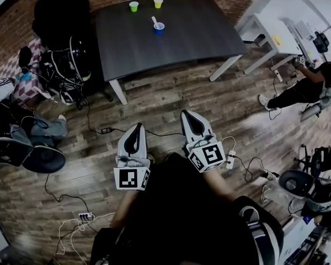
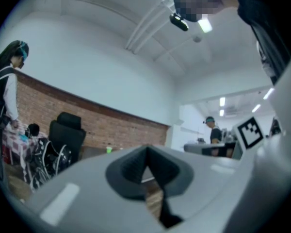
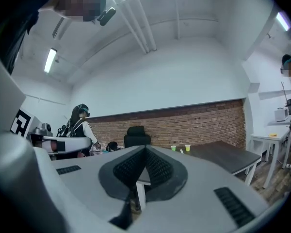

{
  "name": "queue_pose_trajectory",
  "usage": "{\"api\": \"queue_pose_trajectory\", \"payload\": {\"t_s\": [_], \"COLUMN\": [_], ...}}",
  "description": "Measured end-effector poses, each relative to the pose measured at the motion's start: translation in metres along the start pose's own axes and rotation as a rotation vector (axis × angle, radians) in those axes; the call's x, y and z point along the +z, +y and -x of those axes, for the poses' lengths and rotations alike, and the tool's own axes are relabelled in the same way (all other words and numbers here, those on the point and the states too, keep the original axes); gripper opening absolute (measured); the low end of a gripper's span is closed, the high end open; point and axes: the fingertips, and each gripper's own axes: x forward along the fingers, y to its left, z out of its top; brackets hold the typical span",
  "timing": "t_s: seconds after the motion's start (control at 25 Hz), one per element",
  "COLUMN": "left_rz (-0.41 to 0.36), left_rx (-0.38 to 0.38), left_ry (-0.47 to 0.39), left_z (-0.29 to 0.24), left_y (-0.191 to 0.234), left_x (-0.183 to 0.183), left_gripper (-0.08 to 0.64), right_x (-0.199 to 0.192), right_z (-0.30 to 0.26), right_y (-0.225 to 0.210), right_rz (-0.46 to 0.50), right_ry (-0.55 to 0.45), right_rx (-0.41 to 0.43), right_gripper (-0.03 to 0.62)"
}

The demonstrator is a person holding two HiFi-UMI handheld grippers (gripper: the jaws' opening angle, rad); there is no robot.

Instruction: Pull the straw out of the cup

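I have the left gripper (image 1: 138, 127) and right gripper (image 1: 186, 115) low over the floor (image 1: 165, 101), well short of the table (image 1: 198, 35). Both are clenched on nothing, jaws pressed together. The straw (image 1: 154, 21) leans in the blue cup (image 1: 159, 28) on the table, near a green cup (image 1: 133, 6) and a yellow cup (image 1: 158, 3).

The cup (image 1: 159, 27) with the straw (image 1: 154, 20) in it is being borne near the middle of the table (image 1: 176, 43). Behind it, by the far edge, the left rear cup (image 1: 133, 6) and right rear cup (image 1: 158, 3) are being borne side by side. The table is being flanked by an office chair (image 1: 60, 15) on the left and a desk (image 1: 276, 29) on the right.
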Motion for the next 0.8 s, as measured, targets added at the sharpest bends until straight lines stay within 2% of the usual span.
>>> {"api": "queue_pose_trajectory", "payload": {"t_s": [0.48, 0.8], "left_rz": [0.018, 0.004], "left_rx": [-0.012, -0.013], "left_ry": [0.016, 0.014], "left_z": [0.008, -0.023], "left_y": [0.025, 0.028], "left_x": [-0.004, -0.005], "left_gripper": [0.005, 0.004], "right_x": [-0.004, -0.006], "right_z": [-0.021, -0.046], "right_y": [0.023, 0.001], "right_rz": [0.002, -0.007], "right_ry": [0.006, -0.002], "right_rx": [-0.007, 0.003], "right_gripper": [0.005, 0.004]}}
